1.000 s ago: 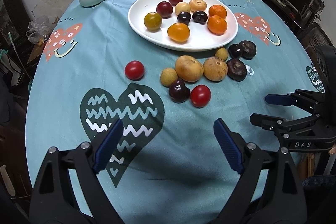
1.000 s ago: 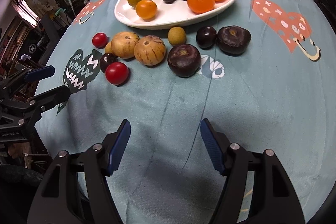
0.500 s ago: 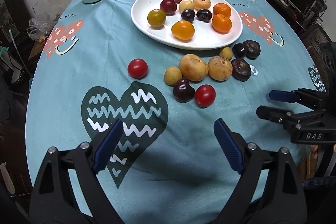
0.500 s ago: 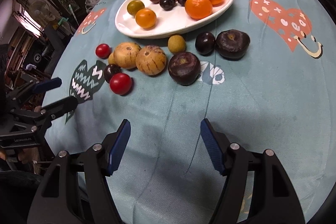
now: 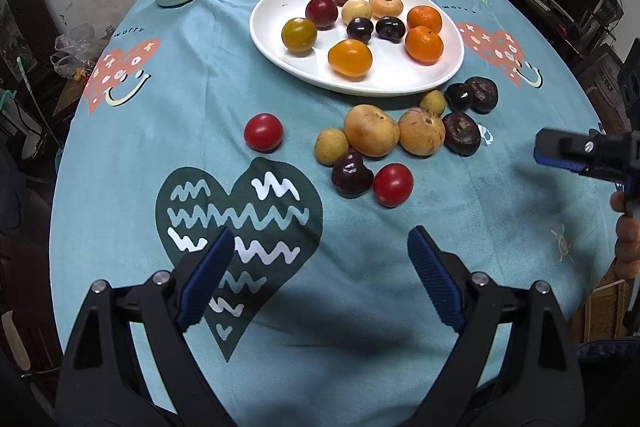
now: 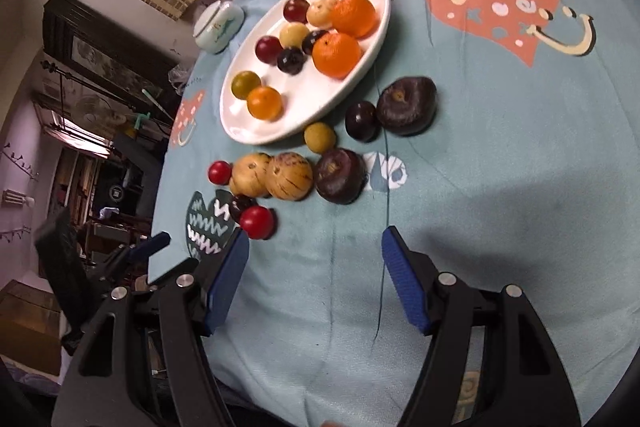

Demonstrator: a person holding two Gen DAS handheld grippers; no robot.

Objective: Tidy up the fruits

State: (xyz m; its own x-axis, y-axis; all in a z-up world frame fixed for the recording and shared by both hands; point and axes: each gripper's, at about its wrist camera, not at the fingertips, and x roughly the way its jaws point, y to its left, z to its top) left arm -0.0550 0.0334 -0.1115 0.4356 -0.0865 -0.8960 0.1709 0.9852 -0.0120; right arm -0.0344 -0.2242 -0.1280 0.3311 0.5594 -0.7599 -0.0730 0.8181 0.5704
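Two grippers, jaws apart, empty | left gripper (image 5: 316,279) faces round red tomato (image 5: 393,179) ahead-right on teal cloth, short of white oval plate (image 5: 280,55) | right gripper (image 6: 314,283) likely nearer, tomato ahead-left

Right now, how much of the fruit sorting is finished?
Roughly half. Nine fruits already lie on the white plate, among them two oranges. Nothing is in hand: the left tongs and right tongs both hang open and empty above the cloth. Left on the tablecloth are nine more, including a lone red tomato and two tan melons.
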